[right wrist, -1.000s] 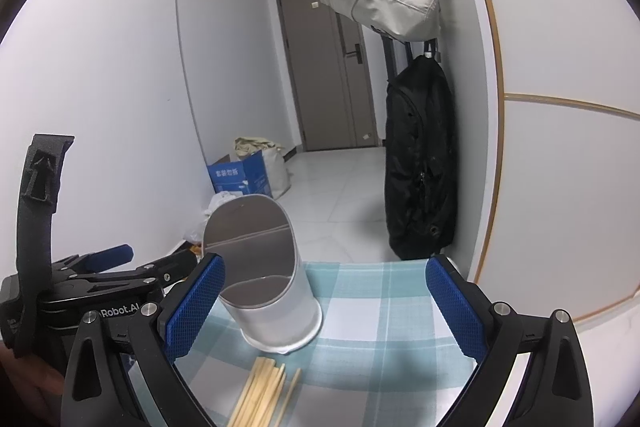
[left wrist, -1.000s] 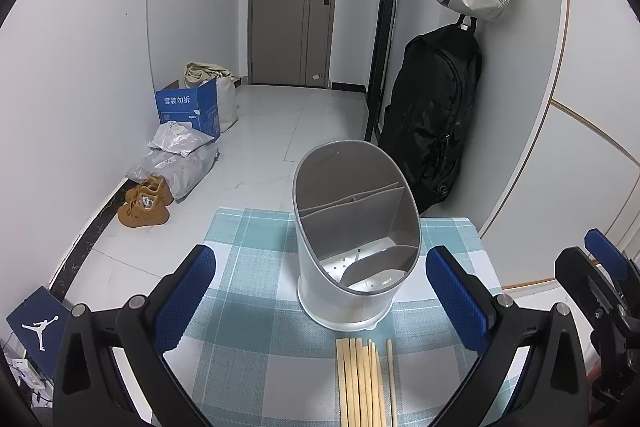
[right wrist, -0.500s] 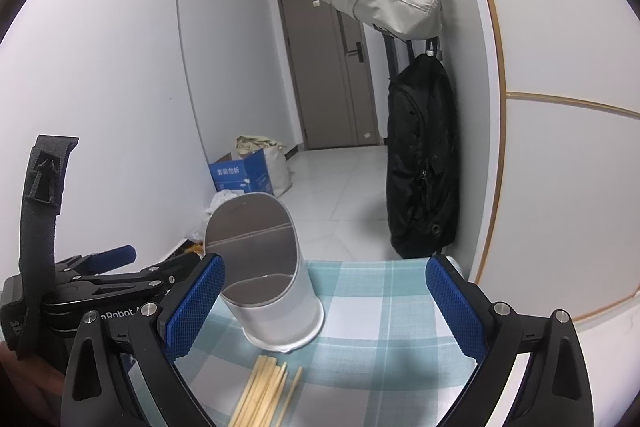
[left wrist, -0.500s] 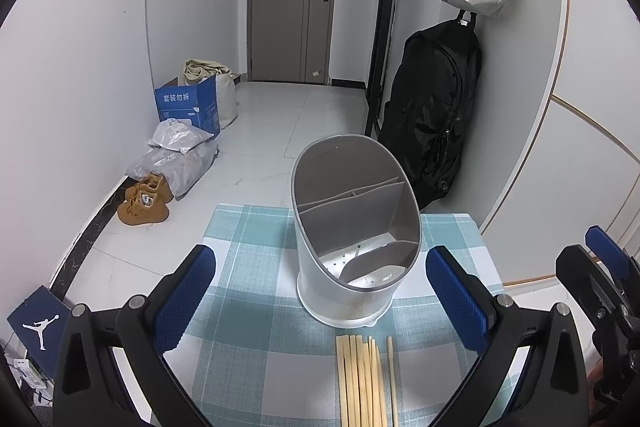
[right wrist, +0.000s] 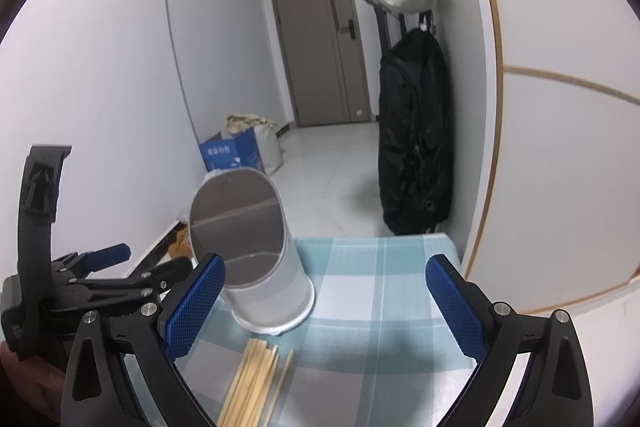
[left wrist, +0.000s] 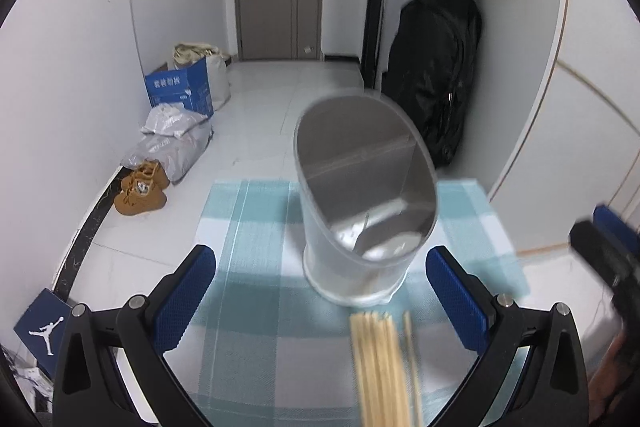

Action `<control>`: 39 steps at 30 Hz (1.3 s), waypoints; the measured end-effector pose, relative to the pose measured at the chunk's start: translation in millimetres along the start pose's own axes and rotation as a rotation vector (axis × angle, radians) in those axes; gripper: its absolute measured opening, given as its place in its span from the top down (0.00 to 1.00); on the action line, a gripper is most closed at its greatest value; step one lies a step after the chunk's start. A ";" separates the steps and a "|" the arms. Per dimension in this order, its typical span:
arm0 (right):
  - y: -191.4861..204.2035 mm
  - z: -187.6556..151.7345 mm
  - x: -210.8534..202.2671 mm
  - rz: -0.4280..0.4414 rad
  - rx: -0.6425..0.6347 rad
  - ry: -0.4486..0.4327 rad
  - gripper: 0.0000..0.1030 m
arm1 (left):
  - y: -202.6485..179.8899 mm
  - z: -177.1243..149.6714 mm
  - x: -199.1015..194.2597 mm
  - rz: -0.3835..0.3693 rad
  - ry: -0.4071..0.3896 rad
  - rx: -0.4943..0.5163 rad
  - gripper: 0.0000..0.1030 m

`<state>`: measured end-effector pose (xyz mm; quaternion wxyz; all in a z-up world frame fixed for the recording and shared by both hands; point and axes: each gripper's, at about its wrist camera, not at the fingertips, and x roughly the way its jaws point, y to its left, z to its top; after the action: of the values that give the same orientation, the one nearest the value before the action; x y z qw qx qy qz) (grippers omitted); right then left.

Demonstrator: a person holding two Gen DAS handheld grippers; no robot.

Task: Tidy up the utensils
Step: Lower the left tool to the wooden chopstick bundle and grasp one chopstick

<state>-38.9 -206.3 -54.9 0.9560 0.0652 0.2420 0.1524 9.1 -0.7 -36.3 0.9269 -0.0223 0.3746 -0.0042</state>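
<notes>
Centrally, a bundle of pale wooden chopsticks point(left wrist: 382, 367) lies flat on a teal and white checked tablecloth point(left wrist: 248, 267), its far tips just in front of a white oval utensil holder point(left wrist: 360, 203). One stick lies slightly apart on the right. The holder stands upright, with grey inner dividers and no contents visible. The left gripper point(left wrist: 320, 291) hangs above the cloth, blue-padded fingers point(left wrist: 184, 295) spread wide, gripping nothing. The right gripper point(right wrist: 324, 303) is equally wide apart and empty, near the chopsticks. A black backpack point(right wrist: 416, 151) hangs behind the table.
</notes>
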 end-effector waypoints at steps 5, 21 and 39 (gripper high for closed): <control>-5.0 -1.8 11.0 -0.002 0.005 0.053 0.02 | 12.8 -27.1 25.1 -0.042 0.169 0.016 0.01; -21.6 -21.1 50.8 0.046 0.069 0.255 0.11 | 8.4 -55.9 88.4 0.013 0.489 0.027 0.01; -28.3 -28.8 60.2 0.068 0.090 0.312 0.11 | 0.2 -54.8 92.0 0.066 0.511 0.012 0.04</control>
<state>4.9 -212.1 -112.4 0.8973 0.0915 0.3917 0.1817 37.2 -4.8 -139.6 0.8019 -0.0027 0.5971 0.0185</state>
